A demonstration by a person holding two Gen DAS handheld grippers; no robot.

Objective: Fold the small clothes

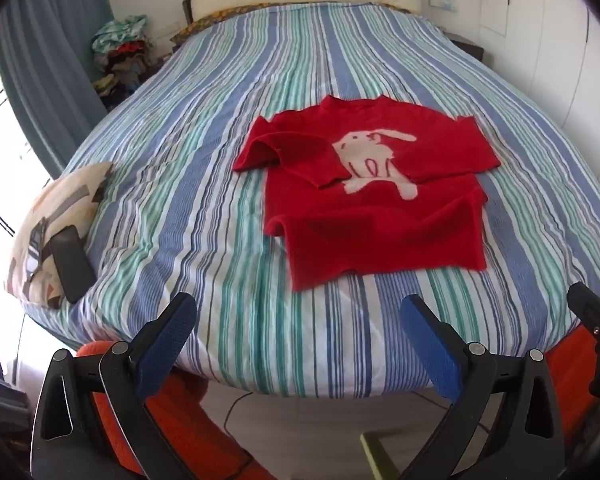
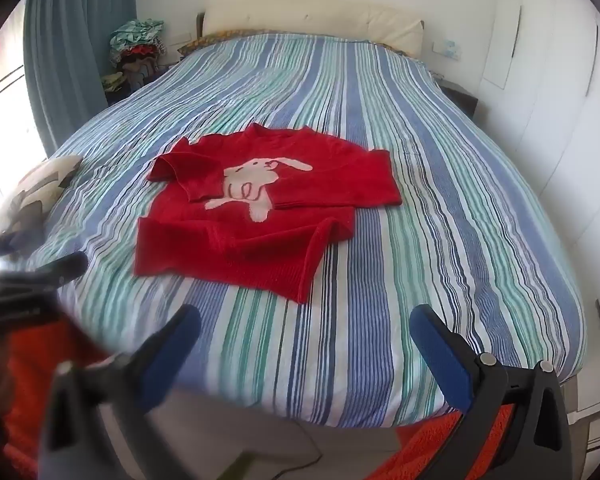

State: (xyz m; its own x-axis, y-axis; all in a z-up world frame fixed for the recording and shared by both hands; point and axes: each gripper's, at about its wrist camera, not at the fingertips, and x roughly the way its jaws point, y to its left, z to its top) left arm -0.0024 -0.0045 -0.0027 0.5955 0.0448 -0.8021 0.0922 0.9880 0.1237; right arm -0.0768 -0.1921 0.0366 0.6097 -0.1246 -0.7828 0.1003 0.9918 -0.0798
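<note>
The left gripper (image 1: 298,312) and right gripper (image 2: 306,324) hang side by side, jaws spread wide (nothing between them).

From where I sit I can read no words, brand names or numbers in either wrist view; the one marking is a wordless pale rabbit figure on the red sweater (image 1: 376,196) at mid-frame.
</note>
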